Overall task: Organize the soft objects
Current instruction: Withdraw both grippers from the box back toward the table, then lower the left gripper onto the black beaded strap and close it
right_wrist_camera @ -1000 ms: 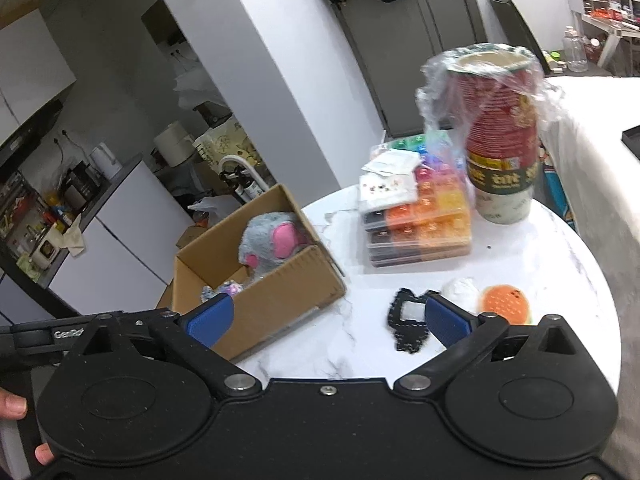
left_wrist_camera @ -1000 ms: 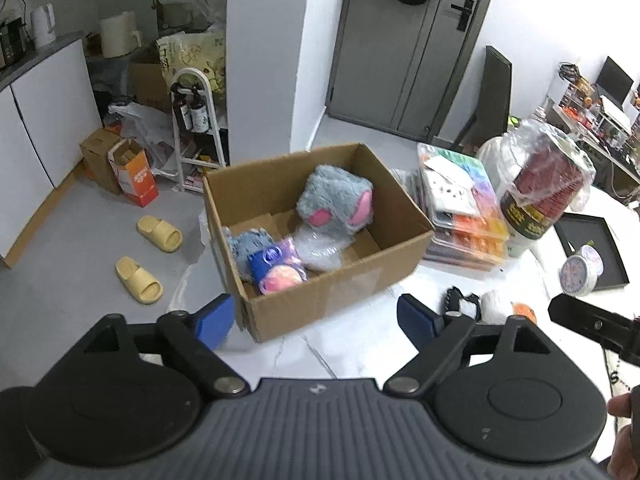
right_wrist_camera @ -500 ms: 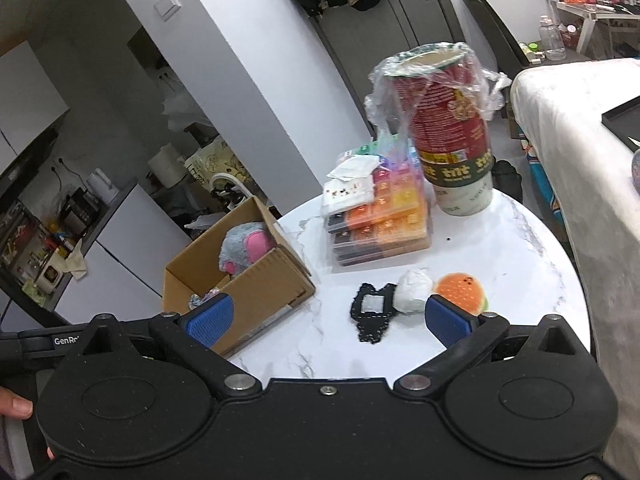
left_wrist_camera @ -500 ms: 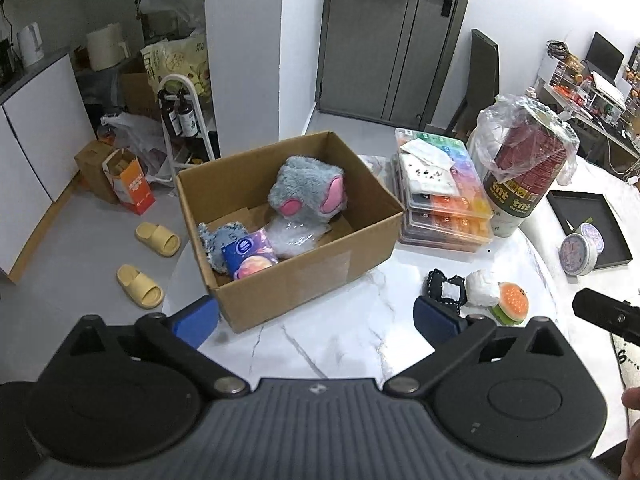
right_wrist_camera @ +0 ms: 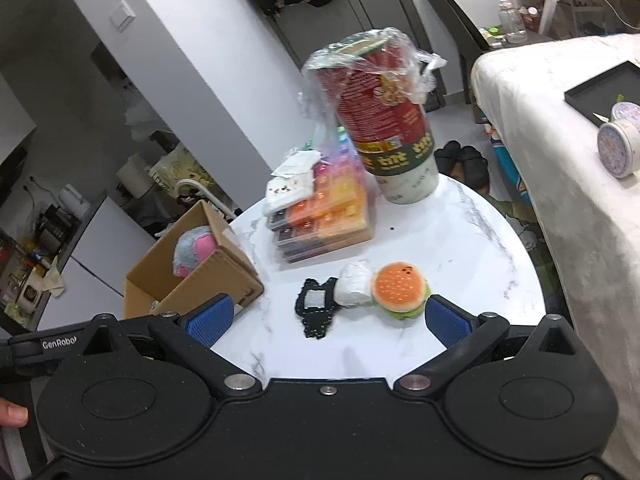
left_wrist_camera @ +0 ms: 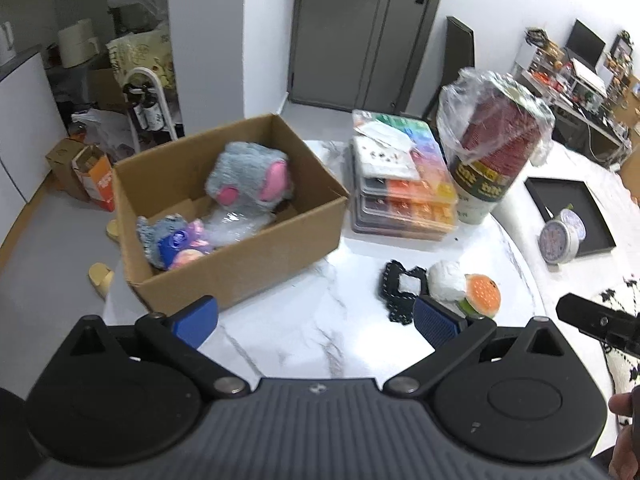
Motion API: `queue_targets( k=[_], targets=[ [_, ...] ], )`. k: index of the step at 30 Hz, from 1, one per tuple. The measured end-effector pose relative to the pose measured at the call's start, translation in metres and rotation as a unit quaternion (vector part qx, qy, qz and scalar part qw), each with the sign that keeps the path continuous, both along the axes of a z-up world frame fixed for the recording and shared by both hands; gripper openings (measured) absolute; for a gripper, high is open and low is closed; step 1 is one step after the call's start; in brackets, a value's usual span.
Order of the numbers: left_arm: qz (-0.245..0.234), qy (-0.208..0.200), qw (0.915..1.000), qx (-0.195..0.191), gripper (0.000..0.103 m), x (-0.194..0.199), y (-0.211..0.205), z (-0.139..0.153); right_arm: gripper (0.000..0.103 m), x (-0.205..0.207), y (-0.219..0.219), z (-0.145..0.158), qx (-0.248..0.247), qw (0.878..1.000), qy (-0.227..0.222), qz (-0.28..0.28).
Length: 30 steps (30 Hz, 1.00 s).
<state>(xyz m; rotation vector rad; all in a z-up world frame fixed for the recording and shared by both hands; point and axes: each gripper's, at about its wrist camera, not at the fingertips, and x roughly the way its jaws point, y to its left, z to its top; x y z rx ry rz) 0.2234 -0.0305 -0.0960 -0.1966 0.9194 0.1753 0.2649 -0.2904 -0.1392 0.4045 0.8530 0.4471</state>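
We take the cardboard box [left_wrist_camera: 240,240] on the round marble table [left_wrist_camera: 320,320] as our landmark. Inside it lie a grey-and-pink plush [left_wrist_camera: 252,184] and smaller soft toys. To its right on the tabletop sit a black crocheted piece [left_wrist_camera: 394,292], a white soft lump [left_wrist_camera: 446,280] and a burger squishy [left_wrist_camera: 482,294], all touching in a row. Our left gripper [left_wrist_camera: 316,320] hangs wide open near the box's front (nothing between its pads), its jaws having just spread. Our right gripper [right_wrist_camera: 328,322] is wide open too, empty, above the black piece.
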Motion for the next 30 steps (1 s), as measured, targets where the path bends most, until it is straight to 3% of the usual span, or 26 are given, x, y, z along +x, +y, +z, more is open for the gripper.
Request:
queue_targets(
  k=[7,14,26,30],
  targets=[
    [-0.011,0.036,0.9993,0.005,0.103,0.016,-0.017,-0.015,0.103,0.007,-0.013,-0.006,0.004,1.0,0.009,-0.022],
    [-0.023,0.044,0.9988,0.008,0.103,0.032,-0.029,-0.028,0.103,0.016,-0.019,-0.02,-0.003,0.998,0.03,-0.048],
    [-0.032,0.032,0.9985,-0.029,0.099,0.061,-0.043,-0.054,0.101,0.03,-0.012,-0.043,-0.006,0.997,0.058,-0.056],
    [-0.028,0.035,0.998,-0.043,0.093,0.071,-0.044,-0.064,0.095,0.031,-0.006,-0.047,-0.003,0.997,0.065,-0.047]
  ],
)
